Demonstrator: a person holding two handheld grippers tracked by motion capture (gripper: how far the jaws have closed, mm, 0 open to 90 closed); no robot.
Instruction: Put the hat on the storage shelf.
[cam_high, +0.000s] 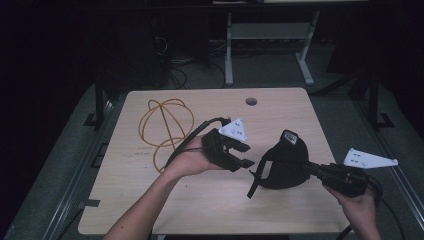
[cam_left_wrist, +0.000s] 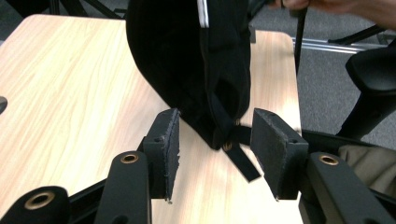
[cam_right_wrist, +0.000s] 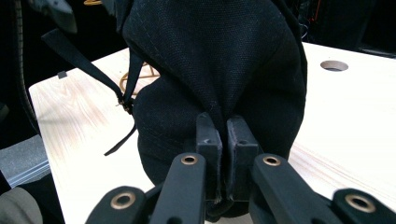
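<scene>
The black cap (cam_right_wrist: 219, 70) is matt woven cloth with a fine visible weave and stitched seams; its strap (cam_right_wrist: 88, 70) is flat webbing with a small brassy metal fitting. The table (cam_high: 280, 110) has a pale wood-grain top, smooth with a soft sheen. The left gripper (cam_left_wrist: 215, 149) has matt black plastic arms, brass-coloured metal rivets and rough, foam-like pads (cam_left_wrist: 168, 149) with worn edges. The yellow cable (cam_high: 165, 125) looks like smooth plastic. The right gripper (cam_right_wrist: 222, 140) has the same matt finish.

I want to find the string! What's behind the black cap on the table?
Behind the black cap lies bare wooden table with a round hole. The yellow cord lies coiled off to the left, not behind it. The table under the cap is covered.
</scene>
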